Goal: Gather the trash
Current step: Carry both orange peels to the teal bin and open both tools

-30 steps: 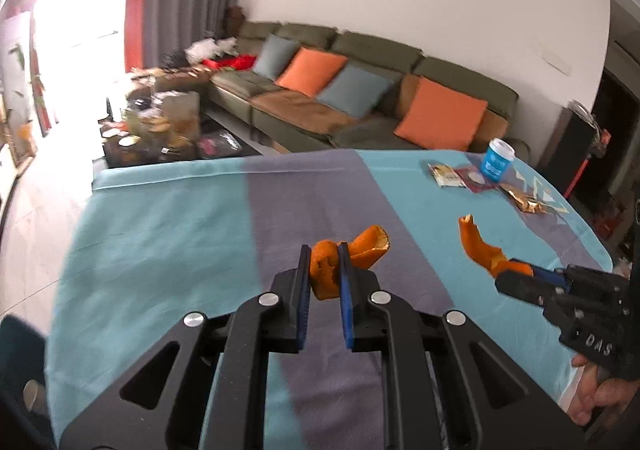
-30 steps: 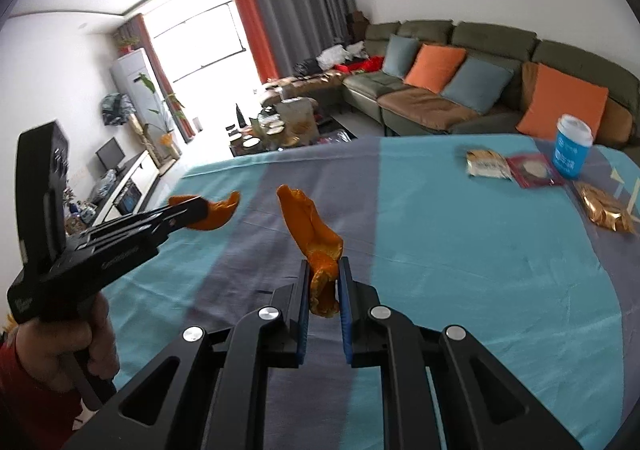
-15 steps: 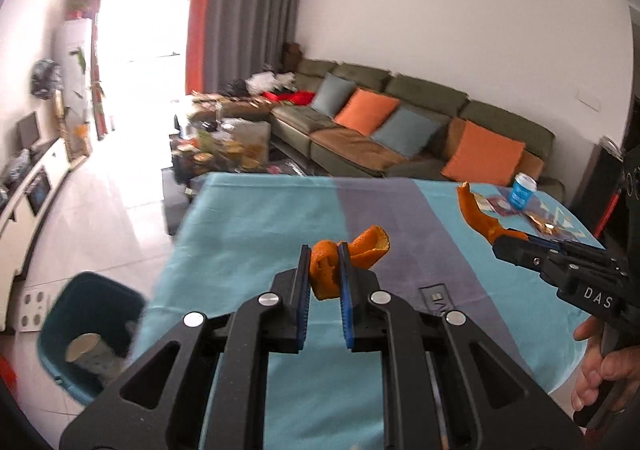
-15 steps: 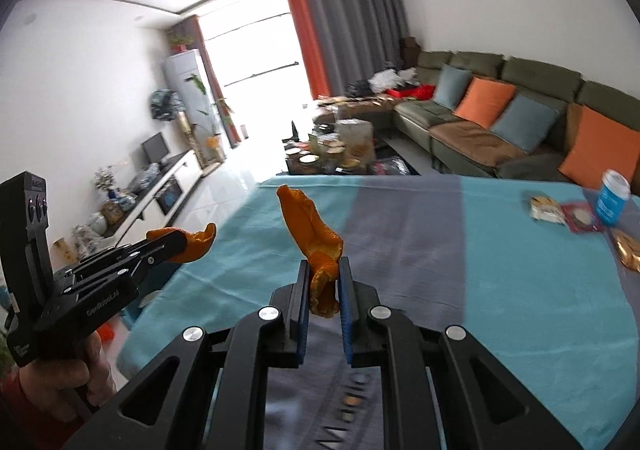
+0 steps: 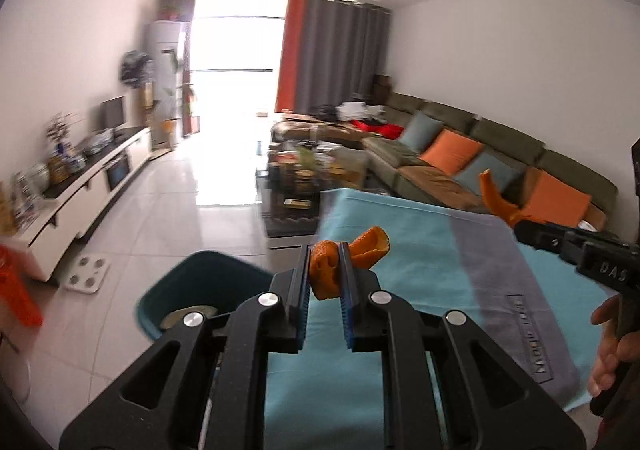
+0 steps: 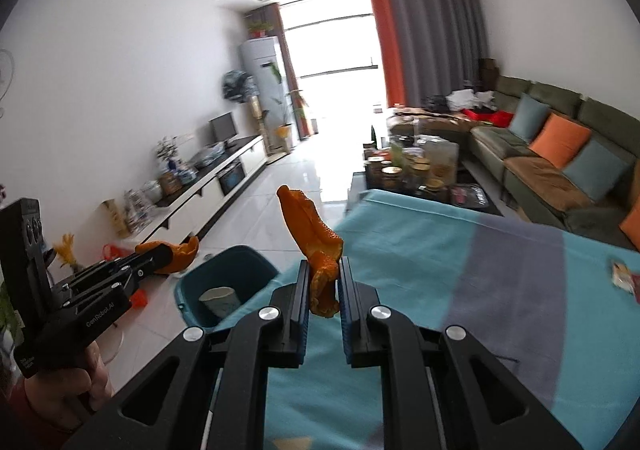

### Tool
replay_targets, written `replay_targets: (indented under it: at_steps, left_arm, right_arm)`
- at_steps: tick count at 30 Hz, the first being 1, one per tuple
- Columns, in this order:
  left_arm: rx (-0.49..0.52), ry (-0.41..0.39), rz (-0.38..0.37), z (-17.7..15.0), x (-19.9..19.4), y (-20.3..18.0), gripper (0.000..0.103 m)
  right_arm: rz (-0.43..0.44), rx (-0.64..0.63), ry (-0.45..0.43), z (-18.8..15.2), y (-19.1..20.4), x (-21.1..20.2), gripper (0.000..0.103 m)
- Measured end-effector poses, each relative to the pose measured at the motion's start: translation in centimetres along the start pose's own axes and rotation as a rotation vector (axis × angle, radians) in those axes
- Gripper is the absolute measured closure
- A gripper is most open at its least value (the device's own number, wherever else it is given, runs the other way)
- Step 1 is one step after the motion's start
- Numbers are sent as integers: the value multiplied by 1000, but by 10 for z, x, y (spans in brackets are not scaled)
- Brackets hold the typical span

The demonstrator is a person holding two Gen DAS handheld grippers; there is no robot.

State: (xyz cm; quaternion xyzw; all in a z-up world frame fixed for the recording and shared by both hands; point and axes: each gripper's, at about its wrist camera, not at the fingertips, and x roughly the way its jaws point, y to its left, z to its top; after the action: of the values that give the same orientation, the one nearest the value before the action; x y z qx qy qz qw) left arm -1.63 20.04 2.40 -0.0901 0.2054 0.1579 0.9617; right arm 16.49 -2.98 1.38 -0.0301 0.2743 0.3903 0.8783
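Observation:
My left gripper (image 5: 324, 262) is shut on a curled orange peel (image 5: 352, 254) and holds it above the table's left edge, right of a teal trash bin (image 5: 200, 290) on the floor. My right gripper (image 6: 324, 274) is shut on a long orange peel (image 6: 312, 226), over the table's corner. The bin (image 6: 228, 282) holds a paper cup (image 6: 218, 298). The left gripper with its peel (image 6: 180, 250) shows at the left of the right wrist view; the right gripper's peel (image 5: 496, 198) shows at the right of the left wrist view.
The table has a teal and grey cloth (image 6: 460, 250). Snack wrappers (image 6: 624, 274) lie at its far right. A coffee table (image 6: 416, 170), a green sofa (image 6: 560, 154), a white TV cabinet (image 5: 80, 186) and a floor scale (image 5: 86, 274) stand around.
Both grippers have swung left with their peels, from over the table toward its left edge. The trash bin has come into view below them.

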Motion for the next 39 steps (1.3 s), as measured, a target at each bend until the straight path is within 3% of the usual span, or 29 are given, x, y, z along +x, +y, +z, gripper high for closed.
replay_targets:
  at_steps: [6, 14, 20, 39]
  left_arm:
    - [-62, -13, 118, 1, -17, 58, 89]
    - [-104, -11, 209, 9, -22, 109, 89]
    - [-136, 26, 218, 8, -9, 129, 89]
    - [-174, 211, 219, -16, 91, 142, 88]
  right_arm:
    - [69, -70, 25, 17, 37, 29, 91]
    - [142, -142, 84, 29, 77, 71, 91]
    - [160, -188, 155, 32, 99, 113, 91]
    - [172, -262, 352, 12, 129, 203, 91]
